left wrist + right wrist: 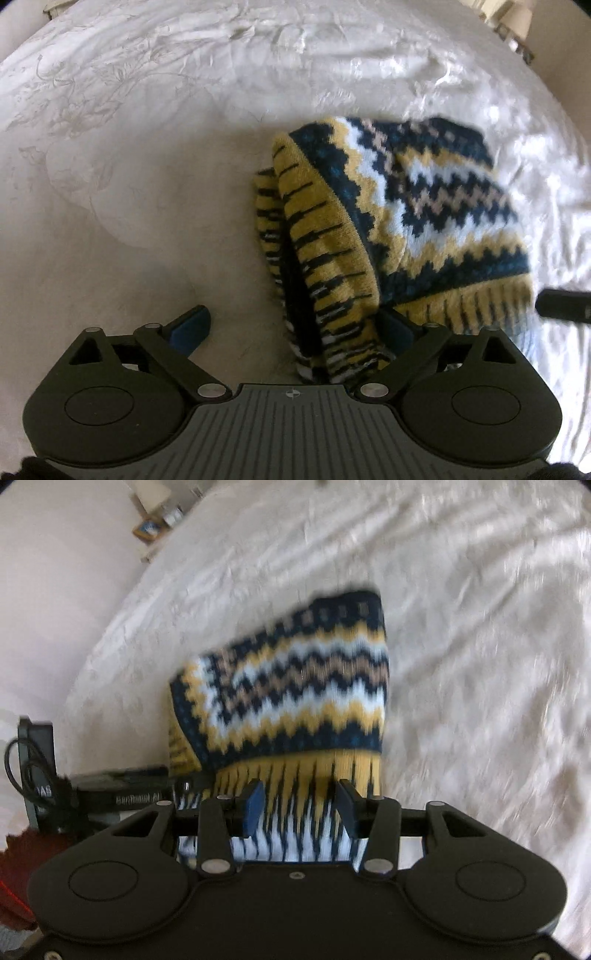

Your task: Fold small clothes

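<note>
The jaws of the left gripper (295, 326) are seen spread wide. Nothing is pinched between them: the left blue pad stands clear over the bedsheet (147, 192), while the right pad is partly covered by the ribbed hem of the knitted garment (406, 206), which hangs down into the gap beside it.

The jaws of the right gripper (301, 805) are held partly apart, with the yellow, white and dark striped hem seen between and behind the two blue pads. Whether the fabric is actually pinched cannot be told from the blurred right wrist view.

The garment, patterned in navy, yellow, pale blue and tan zigzags, is draped in a folded hump on the white bedsheet, just ahead of both grippers. To the left of the garment in the right wrist view, the dark body of the other gripper and a looped cable (22, 771) are seen.
</note>
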Available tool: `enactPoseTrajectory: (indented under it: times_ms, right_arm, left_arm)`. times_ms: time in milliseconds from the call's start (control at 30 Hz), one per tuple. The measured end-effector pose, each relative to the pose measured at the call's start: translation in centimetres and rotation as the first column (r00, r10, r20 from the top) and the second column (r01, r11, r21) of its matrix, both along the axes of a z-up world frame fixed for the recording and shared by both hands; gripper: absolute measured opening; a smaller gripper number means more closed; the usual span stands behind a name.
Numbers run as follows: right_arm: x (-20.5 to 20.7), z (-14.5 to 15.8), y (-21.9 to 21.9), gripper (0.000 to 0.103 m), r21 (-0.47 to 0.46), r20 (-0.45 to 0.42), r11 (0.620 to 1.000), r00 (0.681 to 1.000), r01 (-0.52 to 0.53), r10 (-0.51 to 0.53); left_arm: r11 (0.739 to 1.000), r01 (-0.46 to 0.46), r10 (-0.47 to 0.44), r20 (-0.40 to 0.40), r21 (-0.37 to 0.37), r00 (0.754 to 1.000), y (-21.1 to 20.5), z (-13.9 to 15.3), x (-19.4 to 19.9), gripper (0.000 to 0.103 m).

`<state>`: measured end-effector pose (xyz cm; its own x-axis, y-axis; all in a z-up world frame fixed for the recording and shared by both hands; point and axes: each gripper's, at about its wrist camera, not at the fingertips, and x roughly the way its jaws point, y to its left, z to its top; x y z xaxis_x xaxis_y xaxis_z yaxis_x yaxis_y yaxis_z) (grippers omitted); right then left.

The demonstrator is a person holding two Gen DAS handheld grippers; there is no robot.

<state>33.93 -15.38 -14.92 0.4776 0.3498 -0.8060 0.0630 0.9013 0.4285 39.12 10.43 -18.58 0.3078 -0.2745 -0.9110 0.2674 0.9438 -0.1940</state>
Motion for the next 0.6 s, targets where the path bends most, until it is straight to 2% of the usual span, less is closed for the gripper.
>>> enactPoseTrajectory:
  times_ms: [100,200,300,467,600]
  right_arm:
    - [1.0,0.9,-1.4,0.070,-0.014,0.057,0.999,0.998,0.038,-0.038]
    - [2.4,0.8,-2.7,0.073,-0.016,0.071,0.999,0.996,0.050,-0.049]
    - [3.7,0.1,-3.1,0.080,-0.037,0.073,0.998,0.996,0.047,-0.045]
    - [5.4,-1.4,-3.7,0.089,0.005,0.042,0.999,0.998,0.048,-0.048]
    - [6.5,-2.6,-3.9,0.092,0.017,0.020,1.000,0.999,0.025,-0.025]
  left_arm:
    - [0.998,-0.012,0.014,0.036,-0.058,0.999,0.7,1.7,-0.2,0.096]
    - [0.993,-0.032,0.039,0.060,-0.116,0.997,1.6,3.4,-1.1,0.096]
    - [0.983,-0.048,0.058,0.049,-0.175,0.997,1.9,4.2,-1.9,0.096]
    - [0.982,-0.045,0.045,-0.005,-0.186,0.999,1.1,3.0,-2.5,0.096]
    - [0.982,-0.055,0.044,-0.061,-0.180,0.997,0.8,1.1,-2.8,0.096]
